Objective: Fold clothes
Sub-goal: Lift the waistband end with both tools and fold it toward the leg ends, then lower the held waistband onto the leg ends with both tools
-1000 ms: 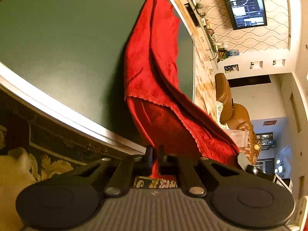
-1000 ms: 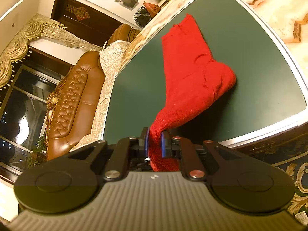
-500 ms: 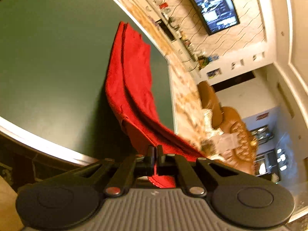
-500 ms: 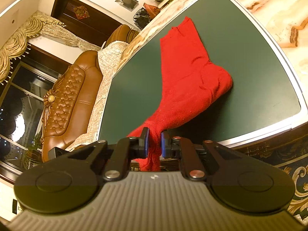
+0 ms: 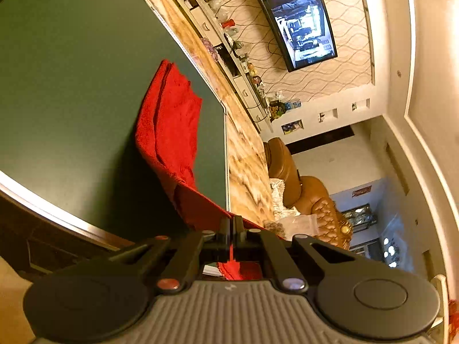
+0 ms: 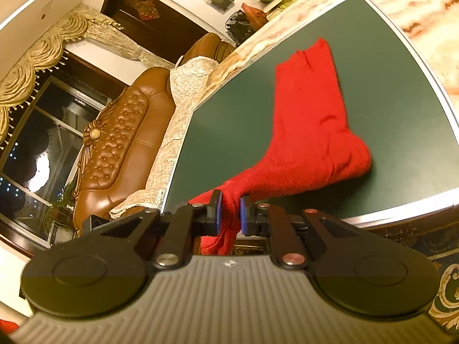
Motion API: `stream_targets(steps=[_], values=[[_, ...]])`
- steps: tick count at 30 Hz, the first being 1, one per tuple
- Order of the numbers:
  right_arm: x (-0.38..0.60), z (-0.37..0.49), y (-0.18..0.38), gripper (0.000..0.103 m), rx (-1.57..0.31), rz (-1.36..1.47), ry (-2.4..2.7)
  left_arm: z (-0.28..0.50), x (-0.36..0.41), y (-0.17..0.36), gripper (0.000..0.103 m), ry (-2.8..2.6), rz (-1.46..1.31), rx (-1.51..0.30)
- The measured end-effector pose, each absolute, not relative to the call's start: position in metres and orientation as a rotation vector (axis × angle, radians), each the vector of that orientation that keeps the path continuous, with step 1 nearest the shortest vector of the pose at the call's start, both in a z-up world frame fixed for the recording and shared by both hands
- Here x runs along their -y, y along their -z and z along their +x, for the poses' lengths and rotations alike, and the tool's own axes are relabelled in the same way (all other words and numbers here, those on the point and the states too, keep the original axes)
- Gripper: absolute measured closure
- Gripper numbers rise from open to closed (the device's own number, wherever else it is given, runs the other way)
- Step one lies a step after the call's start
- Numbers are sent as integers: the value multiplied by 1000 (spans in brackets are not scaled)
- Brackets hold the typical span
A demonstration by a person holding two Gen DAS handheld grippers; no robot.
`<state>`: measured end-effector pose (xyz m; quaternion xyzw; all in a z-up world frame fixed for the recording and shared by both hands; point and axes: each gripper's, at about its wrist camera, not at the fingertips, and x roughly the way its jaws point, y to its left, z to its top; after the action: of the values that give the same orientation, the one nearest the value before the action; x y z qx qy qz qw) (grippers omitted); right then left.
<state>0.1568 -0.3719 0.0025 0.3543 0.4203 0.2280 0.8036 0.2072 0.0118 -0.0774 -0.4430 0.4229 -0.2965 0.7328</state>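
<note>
- left gripper (image 5: pixel 231 226) jaws are pinching one red garment (image 5: pixel 172 126) edge tight
- right gripper (image 6: pixel 229 212) jaws are clamping another bunch, the rest's trailing across the green tabletop (image 6: pixel 387 86)
- leather sofa (image 6: pixel 120 140) and TV (image 5: pixel 301 23) are sitting way off, nothing's blocking

Warm amber light, heavy fisheye distortion
</note>
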Motion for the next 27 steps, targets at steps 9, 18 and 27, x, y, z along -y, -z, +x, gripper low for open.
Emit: stream_targets(steps=[9,18,27], values=[[368,217,-33,87,-853,643,-467,259,-20,81,102,613,-1005,-880],[365,305,-22,87,-840,657,-416,352,-8,97,102,601,-996,-883],[372,386,20,87,-844,730,-348,434,9,119,102,576,-970,-909]])
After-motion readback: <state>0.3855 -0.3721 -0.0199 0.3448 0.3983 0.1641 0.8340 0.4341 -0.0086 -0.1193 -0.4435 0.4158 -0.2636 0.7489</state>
